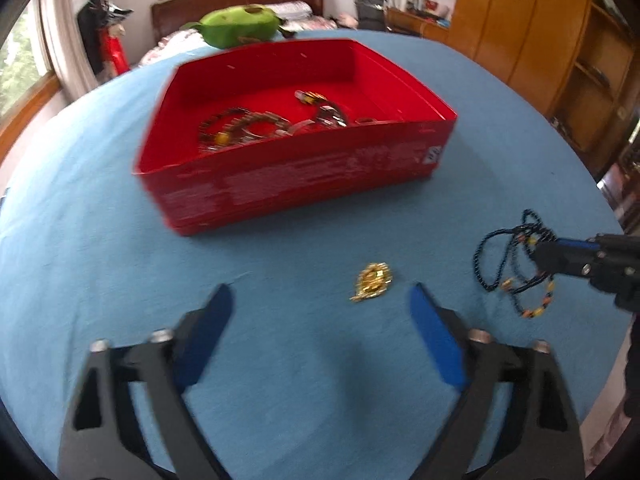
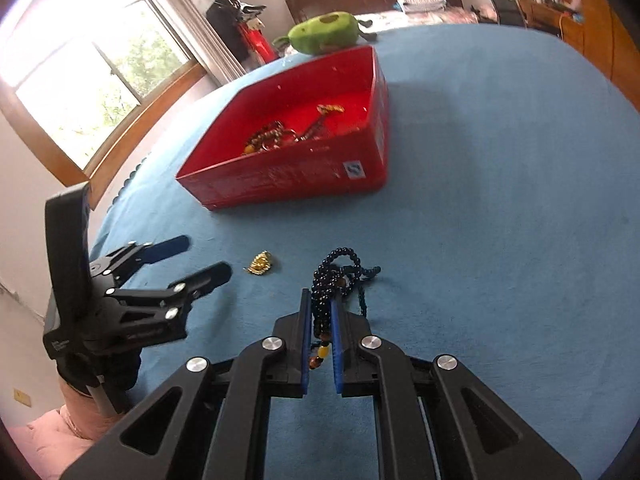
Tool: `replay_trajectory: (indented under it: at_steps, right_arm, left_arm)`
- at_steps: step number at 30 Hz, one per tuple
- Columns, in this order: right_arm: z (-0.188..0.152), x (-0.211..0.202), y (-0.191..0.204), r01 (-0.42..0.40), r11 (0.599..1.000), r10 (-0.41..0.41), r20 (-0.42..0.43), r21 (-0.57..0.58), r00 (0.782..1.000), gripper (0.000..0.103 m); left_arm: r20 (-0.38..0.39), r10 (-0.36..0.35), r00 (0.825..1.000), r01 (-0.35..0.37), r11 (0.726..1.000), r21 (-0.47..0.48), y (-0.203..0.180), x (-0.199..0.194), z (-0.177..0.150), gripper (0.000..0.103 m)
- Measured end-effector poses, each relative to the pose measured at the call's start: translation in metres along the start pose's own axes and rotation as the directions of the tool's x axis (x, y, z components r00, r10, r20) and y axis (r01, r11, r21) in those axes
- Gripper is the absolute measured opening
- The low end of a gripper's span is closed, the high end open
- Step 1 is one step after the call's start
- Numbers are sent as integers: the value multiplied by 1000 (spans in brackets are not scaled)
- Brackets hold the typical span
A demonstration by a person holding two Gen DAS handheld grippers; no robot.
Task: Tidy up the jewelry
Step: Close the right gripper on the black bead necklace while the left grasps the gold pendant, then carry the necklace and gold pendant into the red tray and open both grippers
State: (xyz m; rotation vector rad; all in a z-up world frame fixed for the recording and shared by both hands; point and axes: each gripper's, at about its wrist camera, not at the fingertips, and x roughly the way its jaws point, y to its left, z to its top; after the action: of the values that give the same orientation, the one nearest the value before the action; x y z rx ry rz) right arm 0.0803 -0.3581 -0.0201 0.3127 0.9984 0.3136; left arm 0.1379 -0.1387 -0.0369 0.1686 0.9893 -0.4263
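A red box (image 1: 304,176) (image 2: 280,178) stands on the blue cloth and holds several bead bracelets (image 1: 240,128) (image 2: 272,136). A small gold brooch (image 1: 372,282) (image 2: 260,264) lies on the cloth in front of the box. My left gripper (image 1: 320,300) (image 2: 204,256) is open, its blue pads just short of the brooch and apart from it. My right gripper (image 2: 322,300) (image 1: 538,250) is shut on a dark bead necklace (image 2: 340,272) (image 1: 508,264) with orange beads, whose loops hang down to the cloth.
A green plush toy (image 1: 240,26) (image 2: 324,34) lies behind the box. The blue cloth (image 1: 120,160) (image 2: 500,200) stretches wide to the right of the box. A window, a bed and wooden cupboards ring the table.
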Motion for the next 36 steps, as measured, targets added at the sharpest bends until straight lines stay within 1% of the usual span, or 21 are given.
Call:
replay_trajectory:
  at_steps: [3, 4, 6, 14, 15, 17, 20, 21, 22, 23, 26, 29, 31, 36]
  right_arm:
    - [2, 4, -6, -2, 1000, 2, -2, 16, 1000, 8]
    - [3, 5, -8, -2, 1000, 2, -1, 20, 1000, 8]
    - [5, 7, -11, -3, 1000, 3, -1, 27, 1000, 8]
    - [7, 14, -20, -10, 999, 11, -11, 45, 1000, 8]
    - [7, 15, -22, -10, 999, 11, -13, 47, 1000, 8]
    - [7, 16, -23, -11, 999, 12, -15, 52, 1000, 8]
    - [8, 18, -24, -11, 998, 13, -18, 58, 1000, 8]
    - [8, 19, -25, -10, 998, 12, -20, 62, 1000, 8]
    - [8, 19, -25, -9, 998, 11, -21, 65, 1000, 8]
    - [8, 20, -26, -8, 998, 9, -22, 69, 1000, 8]
    - [8, 19, -26, -3, 997, 5, -22, 76, 1000, 8]
    - [8, 18, -25, -1, 997, 3, -21, 77, 1000, 8]
    - [7, 16, -23, -2, 997, 3, -19, 74, 1000, 8]
    - [8, 8, -15, -11, 998, 11, -2, 57, 1000, 8]
  left_arm:
    - [-38, -35, 999, 35, 999, -5, -2, 12, 8, 72]
    - [-43, -35, 998, 35, 999, 1, -3, 14, 10, 66]
    - [-54, -35, 998, 36, 999, 23, -6, 18, 14, 60]
    - [-112, -70, 991, 82, 991, 105, -21, 35, 20, 58]
    - [-125, -76, 989, 90, 990, 113, -22, 39, 19, 54]
    - [-138, -71, 988, 88, 988, 123, -24, 45, 19, 52]
    - [-130, -59, 990, 77, 987, 142, -26, 46, 19, 42]
    - [-135, -72, 988, 91, 986, 140, -26, 46, 18, 36]
    - [-141, -83, 987, 103, 985, 138, -26, 46, 17, 26]
    - [-146, -88, 985, 109, 984, 138, -26, 45, 16, 21]
    - [-146, -99, 984, 119, 984, 135, -26, 43, 14, 21]
    - [-136, -114, 984, 128, 986, 102, -24, 38, 11, 21]
    - [-116, -130, 985, 140, 986, 87, -18, 30, 10, 21]
    - [-71, -131, 989, 136, 988, 71, -7, 8, 10, 21]
